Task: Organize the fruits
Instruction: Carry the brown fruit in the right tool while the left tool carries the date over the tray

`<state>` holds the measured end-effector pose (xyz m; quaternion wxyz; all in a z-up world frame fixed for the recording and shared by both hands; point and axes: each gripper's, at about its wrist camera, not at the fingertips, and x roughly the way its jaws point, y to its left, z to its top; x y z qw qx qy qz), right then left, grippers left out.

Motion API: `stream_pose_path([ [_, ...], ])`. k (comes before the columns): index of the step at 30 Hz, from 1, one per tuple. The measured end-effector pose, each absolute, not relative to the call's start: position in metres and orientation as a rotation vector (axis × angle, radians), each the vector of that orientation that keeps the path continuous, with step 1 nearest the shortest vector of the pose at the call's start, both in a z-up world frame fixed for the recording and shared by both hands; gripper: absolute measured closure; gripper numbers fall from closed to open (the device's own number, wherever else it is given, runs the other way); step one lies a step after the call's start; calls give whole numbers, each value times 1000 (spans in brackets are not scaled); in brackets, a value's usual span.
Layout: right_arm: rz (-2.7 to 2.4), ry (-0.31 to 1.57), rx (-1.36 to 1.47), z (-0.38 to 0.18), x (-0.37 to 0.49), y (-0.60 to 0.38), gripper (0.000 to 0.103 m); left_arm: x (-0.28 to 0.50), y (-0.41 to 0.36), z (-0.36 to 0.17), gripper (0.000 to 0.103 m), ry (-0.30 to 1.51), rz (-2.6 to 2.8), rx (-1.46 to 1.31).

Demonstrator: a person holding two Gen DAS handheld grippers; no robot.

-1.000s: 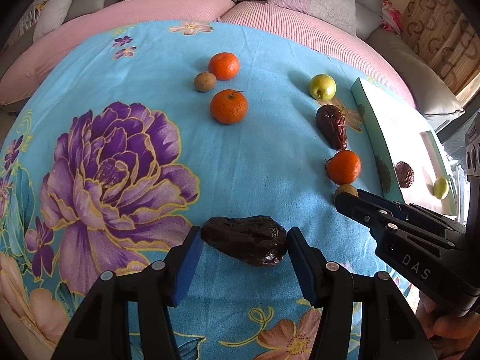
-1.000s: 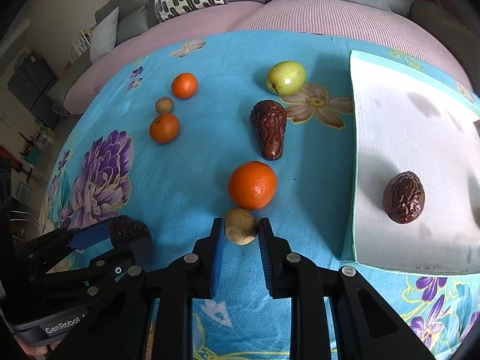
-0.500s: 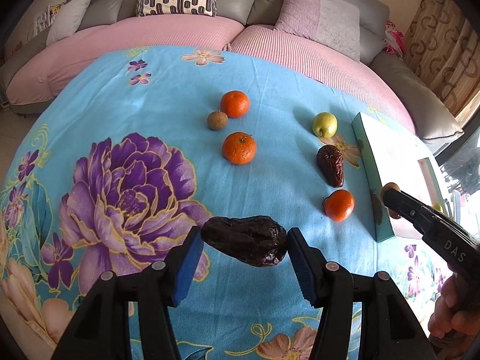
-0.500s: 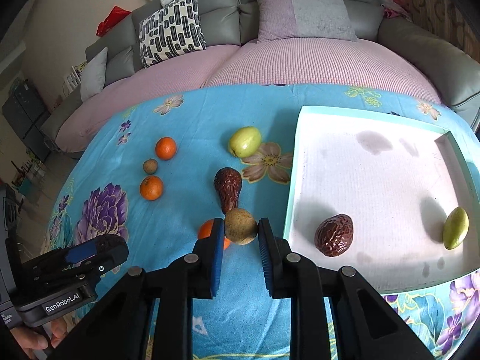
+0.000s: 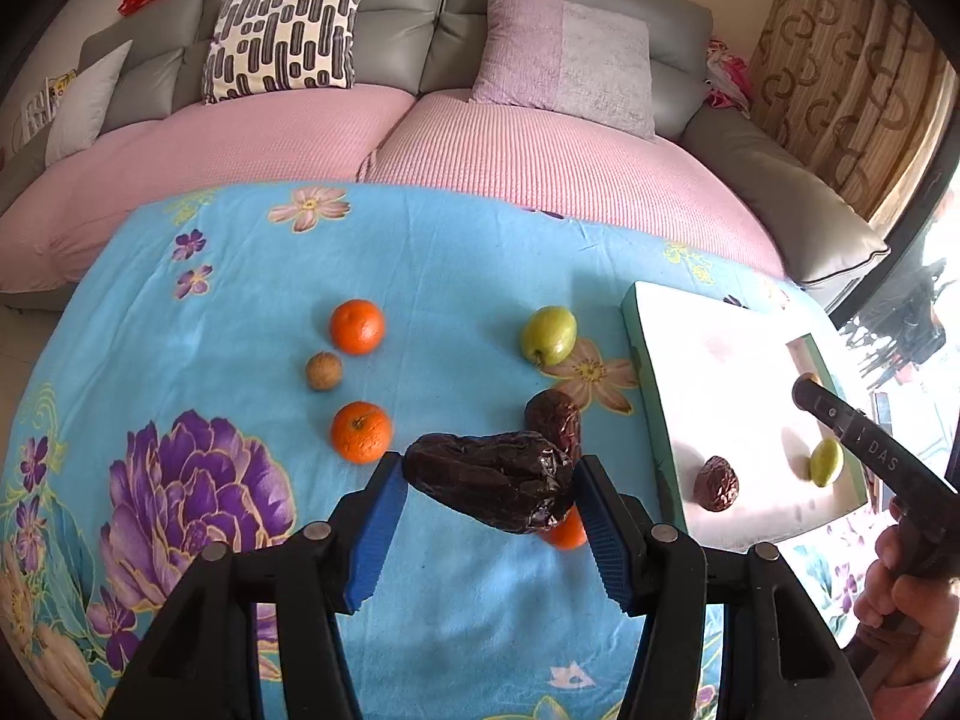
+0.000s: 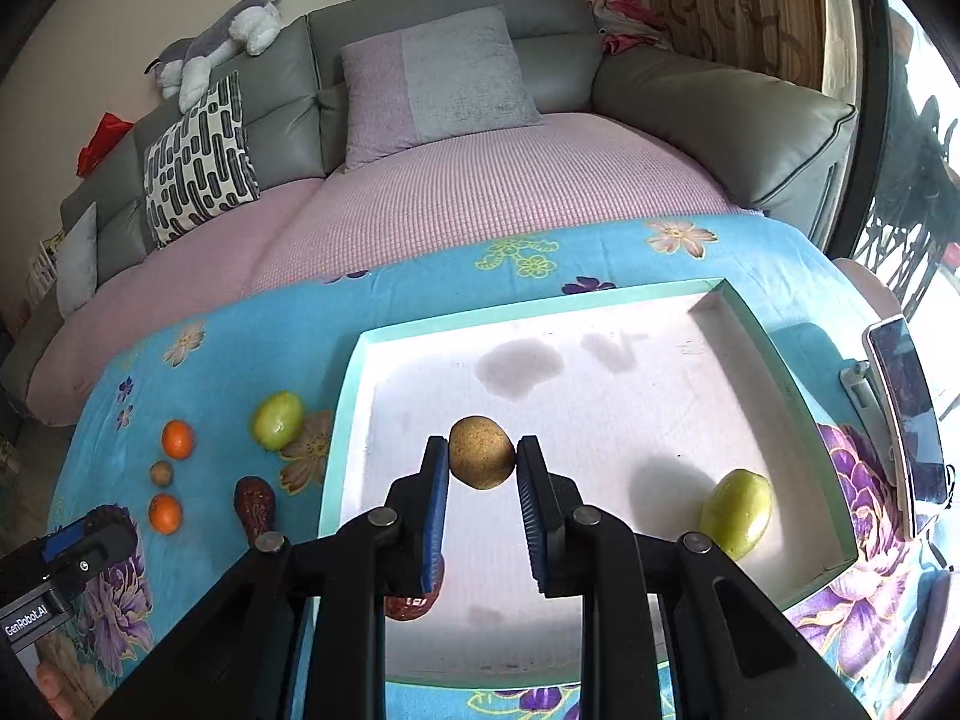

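Note:
My left gripper (image 5: 489, 483) is shut on a large dark wrinkled date (image 5: 489, 483), held well above the blue flowered cloth. My right gripper (image 6: 482, 468) is shut on a small brown round fruit (image 6: 482, 452), hanging over the white tray (image 6: 348, 414). In the tray lie a green fruit (image 6: 737, 513) and a dark date (image 6: 414, 606), half hidden behind my right finger. On the cloth left of the tray lie two oranges (image 5: 356, 326) (image 5: 361, 431), a small brown fruit (image 5: 324, 370), a green apple (image 5: 548, 335) and another date (image 5: 555, 417). A third orange (image 5: 564, 533) peeks out below the held date.
A grey sofa with pink covers and cushions (image 5: 564, 60) curves behind the table. A phone on a stand (image 6: 906, 414) sits just right of the tray. A person's hand (image 5: 912, 600) holds the right gripper at the left wrist view's right edge.
Both grippers have risen with their fruit. The right gripper has carried the small brown fruit from the cloth to above the tray. The left one has lifted the date higher.

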<state>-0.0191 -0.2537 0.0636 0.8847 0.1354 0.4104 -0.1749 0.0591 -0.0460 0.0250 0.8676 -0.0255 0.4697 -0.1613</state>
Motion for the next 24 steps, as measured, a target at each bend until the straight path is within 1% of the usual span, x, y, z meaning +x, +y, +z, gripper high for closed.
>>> stream_pose_path([
  [5, -476, 873, 294, 57, -22, -289, 79, 76, -95, 36, 43, 971, -433, -6],
  [10, -523, 900, 319, 46, -22, -312, 79, 93, -148, 31, 43, 993, -525, 53],
  [18, -555, 933, 314, 35, -12, -328, 79, 115, -211, 3, 42, 1062, -618, 128],
  [24, -580, 946, 298, 28, 1, -342, 79, 130, -231, -17, 42, 1092, -612, 182],
])
